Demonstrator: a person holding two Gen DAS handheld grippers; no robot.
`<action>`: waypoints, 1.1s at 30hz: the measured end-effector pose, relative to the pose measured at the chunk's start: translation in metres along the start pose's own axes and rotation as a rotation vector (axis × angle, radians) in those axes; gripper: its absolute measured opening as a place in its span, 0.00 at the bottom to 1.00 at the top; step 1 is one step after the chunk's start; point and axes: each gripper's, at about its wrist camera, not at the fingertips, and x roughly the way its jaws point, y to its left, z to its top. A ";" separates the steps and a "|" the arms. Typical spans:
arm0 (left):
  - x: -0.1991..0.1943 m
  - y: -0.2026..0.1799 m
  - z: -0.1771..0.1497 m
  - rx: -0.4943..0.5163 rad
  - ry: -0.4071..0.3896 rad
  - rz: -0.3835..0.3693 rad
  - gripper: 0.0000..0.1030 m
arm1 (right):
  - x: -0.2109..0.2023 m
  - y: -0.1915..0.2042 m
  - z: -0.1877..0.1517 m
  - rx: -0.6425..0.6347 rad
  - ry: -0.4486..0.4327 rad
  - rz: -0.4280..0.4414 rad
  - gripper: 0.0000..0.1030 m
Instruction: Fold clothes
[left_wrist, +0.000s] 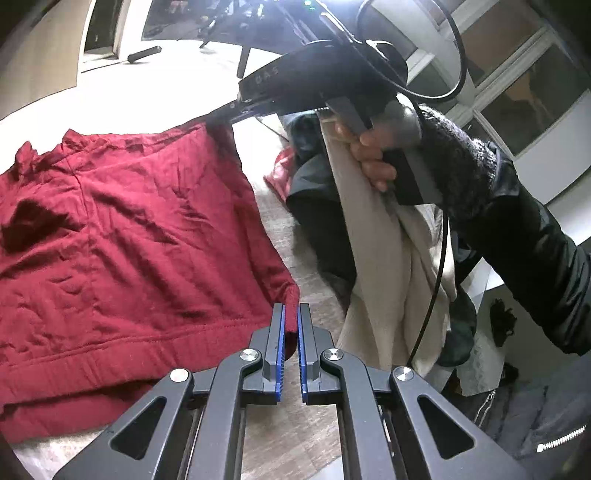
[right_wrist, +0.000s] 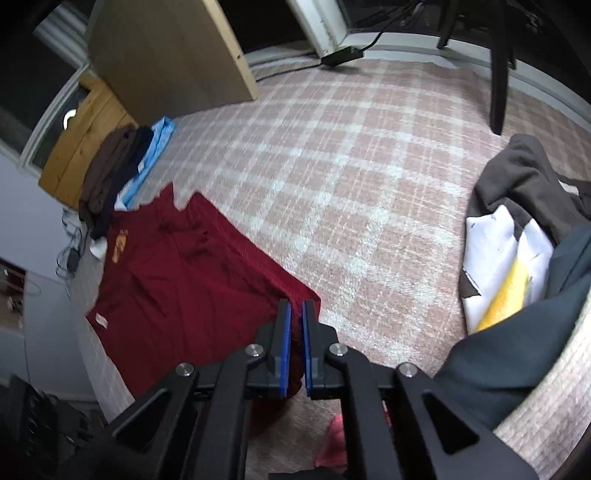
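A dark red garment (left_wrist: 129, 236) lies spread over the checked carpet, with a ribbed hem along its near edge. My left gripper (left_wrist: 291, 321) is shut on its near right corner, the red cloth pinched between the blue pads. In the left wrist view the right gripper (left_wrist: 221, 116) grips the far right corner of the same garment, held by a hand (left_wrist: 369, 158) in a black sleeve. The right wrist view shows my right gripper (right_wrist: 296, 314) shut on the edge of the red garment (right_wrist: 177, 280), which carries an orange print and a small label.
A stack of folded clothes (right_wrist: 118, 173) in brown, navy and light blue sits beyond the red garment. A heap of unfolded clothes (right_wrist: 517, 229) lies on the right, with beige and dark pieces (left_wrist: 388, 258) beside the person. Chair legs (right_wrist: 498, 74) and a wooden board (right_wrist: 166, 55) stand at the far side.
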 end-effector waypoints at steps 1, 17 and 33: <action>-0.007 0.008 -0.002 -0.009 -0.014 -0.009 0.05 | -0.004 0.001 0.002 0.010 -0.013 0.016 0.06; -0.160 0.143 -0.071 -0.209 -0.265 0.078 0.05 | 0.020 0.180 0.088 -0.128 -0.130 0.130 0.06; -0.185 0.238 -0.121 -0.264 -0.213 0.071 0.05 | 0.152 0.321 0.114 -0.251 -0.004 0.036 0.11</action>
